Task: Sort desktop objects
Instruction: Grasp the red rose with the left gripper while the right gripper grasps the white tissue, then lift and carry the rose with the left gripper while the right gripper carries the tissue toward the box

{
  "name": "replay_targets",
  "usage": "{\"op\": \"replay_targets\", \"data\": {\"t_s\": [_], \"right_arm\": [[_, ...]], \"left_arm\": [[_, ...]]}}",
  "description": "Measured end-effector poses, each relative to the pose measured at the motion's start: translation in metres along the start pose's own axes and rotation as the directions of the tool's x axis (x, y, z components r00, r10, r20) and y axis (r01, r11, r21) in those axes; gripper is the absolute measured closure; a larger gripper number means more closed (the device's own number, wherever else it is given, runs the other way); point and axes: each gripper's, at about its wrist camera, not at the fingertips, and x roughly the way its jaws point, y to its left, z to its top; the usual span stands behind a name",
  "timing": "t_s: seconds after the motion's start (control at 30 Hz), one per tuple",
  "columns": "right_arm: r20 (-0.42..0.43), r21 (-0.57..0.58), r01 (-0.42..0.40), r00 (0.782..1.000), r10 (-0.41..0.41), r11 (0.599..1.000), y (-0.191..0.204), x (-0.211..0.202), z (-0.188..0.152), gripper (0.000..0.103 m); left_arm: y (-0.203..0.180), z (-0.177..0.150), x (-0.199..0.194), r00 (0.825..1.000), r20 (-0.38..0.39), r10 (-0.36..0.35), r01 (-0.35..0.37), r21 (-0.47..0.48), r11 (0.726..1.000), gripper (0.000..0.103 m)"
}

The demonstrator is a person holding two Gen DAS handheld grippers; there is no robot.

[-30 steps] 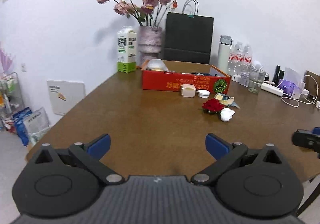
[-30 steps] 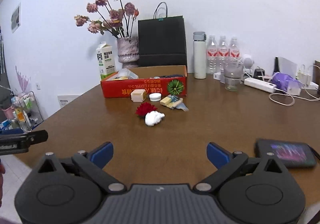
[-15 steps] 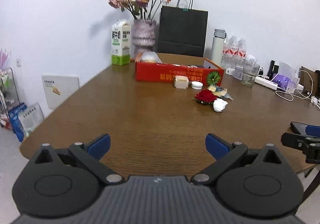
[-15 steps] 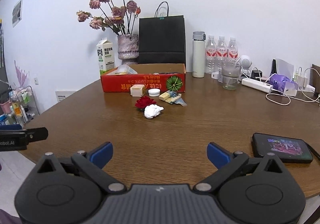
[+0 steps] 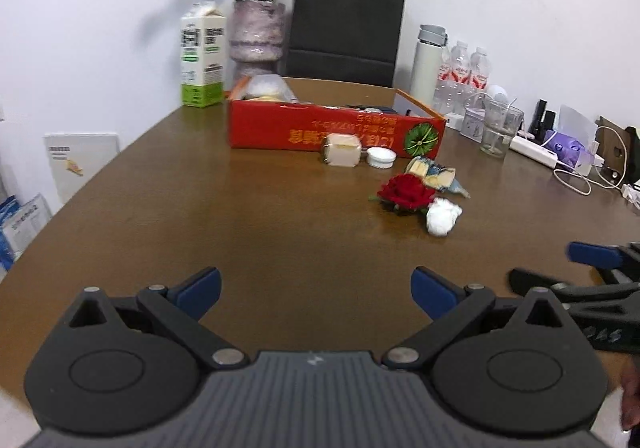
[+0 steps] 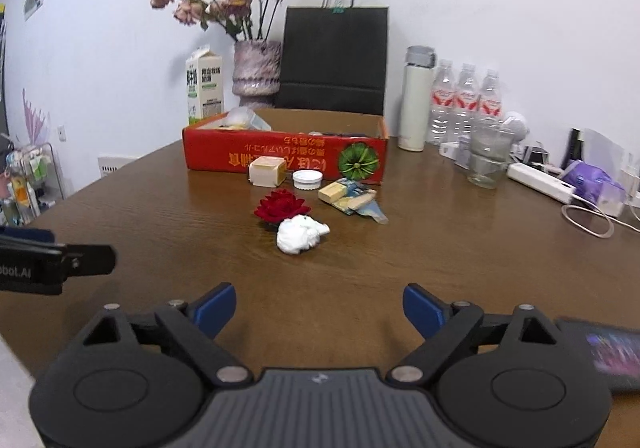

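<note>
- Loose stuff sits mid-table, just in front of the open red cardboard box (image 6: 280, 157): a red fabric rose (image 6: 281, 206) with a crumpled white tissue wad (image 6: 301, 235) touching its near side, a blue-and-yellow snack packet (image 6: 352, 197) just to the right, then a small beige cube box (image 6: 266, 171) and a white round lid (image 6: 307, 179) right against the box front.
- Handling guess: all of it looks featherlight. Tissue and rose are soft, so they'll squash; pinch the tissue across its middle, and take the rose by the bloom's sides. The packet looks crinkly and slippery, so grab an edge. The cube is stiff, go for flat sides. The lid is low and flat, trickiest to pick up.
- Left claw (image 5: 316, 290): blue pads spread wide, nothing between them, hovering over the near table edge.
- Right claw (image 6: 318, 308): jaws have just been closing a bit but there's a wide gap, nothing in them. A dark phone (image 6: 608, 352) lies just beside it.
- Surface is a brown wood-grain table (image 6: 440, 268), a bit glossy. White walls, a vase of dried flowers, a black paper bag and bottles along the back.
</note>
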Motion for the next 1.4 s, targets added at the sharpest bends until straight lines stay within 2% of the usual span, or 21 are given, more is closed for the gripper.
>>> {"op": "replay_targets", "data": {"t_s": [0.17, 0.3, 0.4, 0.47, 0.53, 0.57, 0.6, 0.63, 0.67, 0.7, 0.73, 0.83, 0.93, 1.17, 1.4], "right_arm": [[-0.017, -0.039, -0.022, 1.0, 0.022, 0.999, 0.007, 0.048, 0.021, 0.019], [-0.059, -0.045, -0.037, 0.998, 0.035, 0.998, 0.006, 0.085, 0.03, 0.034], [-0.074, -0.04, -0.051, 0.996, 0.048, 0.998, 0.005, 0.103, 0.035, 0.037], [-0.079, -0.046, -0.055, 0.996, 0.051, 0.997, 0.005, 0.11, 0.037, 0.04], [-0.088, -0.053, -0.056, 0.995, 0.051, 0.997, 0.006, 0.116, 0.038, 0.055], [-0.098, -0.049, -0.063, 0.993, 0.058, 0.997, 0.005, 0.119, 0.039, 0.067], [-0.105, -0.041, -0.071, 0.992, 0.066, 0.997, 0.004, 0.12, 0.04, 0.077], [-0.104, -0.031, -0.079, 0.992, 0.075, 0.996, 0.002, 0.121, 0.04, 0.078], [-0.104, -0.028, -0.079, 0.992, 0.076, 0.996, 0.001, 0.121, 0.04, 0.079], [-0.104, -0.026, -0.079, 0.992, 0.075, 0.997, 0.0, 0.121, 0.04, 0.081], [-0.104, -0.019, -0.084, 0.991, 0.081, 0.996, -0.002, 0.121, 0.039, 0.081], [-0.096, -0.006, -0.08, 0.992, 0.079, 0.997, -0.005, 0.12, 0.04, 0.083], [-0.075, -0.008, -0.056, 0.996, 0.056, 0.998, -0.007, 0.114, 0.041, 0.083], [-0.041, 0.031, -0.009, 0.999, 0.01, 0.999, -0.021, 0.088, 0.045, 0.083], [-0.005, 0.019, -0.036, 0.999, 0.036, 0.999, -0.018, 0.038, 0.036, 0.083]], "left_arm": [[-0.008, 0.031, 0.047, 0.995, -0.022, -0.094, 0.094, 0.005, 0.996, 0.0], [-0.021, 0.055, 0.09, 0.984, -0.046, -0.172, 0.173, 0.032, 0.984, 0.0], [-0.032, 0.068, 0.122, 0.978, -0.079, -0.194, 0.198, 0.043, 0.979, 0.0], [-0.037, 0.075, 0.141, 0.967, -0.099, -0.234, 0.238, 0.031, 0.971, 0.0], [-0.041, 0.078, 0.158, 0.955, -0.138, -0.262, 0.265, 0.001, 0.964, 0.009], [-0.043, 0.078, 0.166, 0.948, -0.161, -0.274, 0.275, -0.017, 0.961, 0.013], [-0.044, 0.077, 0.172, 0.941, -0.185, -0.283, 0.281, -0.038, 0.959, 0.024], [-0.044, 0.076, 0.177, 0.935, -0.203, -0.291, 0.286, -0.055, 0.957, 0.034], [-0.044, 0.075, 0.176, 0.938, -0.183, -0.294, 0.289, -0.053, 0.956, 0.04], [-0.045, 0.075, 0.177, 0.936, -0.187, -0.298, 0.294, -0.052, 0.954, 0.051], [-0.044, 0.075, 0.176, 0.934, -0.19, -0.303, 0.298, -0.058, 0.953, 0.056], [-0.04, 0.075, 0.17, 0.938, -0.169, -0.302, 0.297, -0.06, 0.953, 0.066], [-0.036, 0.077, 0.157, 0.956, -0.134, -0.26, 0.255, -0.052, 0.966, 0.068], [-0.027, 0.073, 0.112, 0.978, -0.065, -0.197, 0.196, -0.016, 0.98, 0.069], [-0.007, 0.044, 0.051, 0.989, -0.047, -0.138, 0.137, -0.019, 0.99, 0.068]]}}
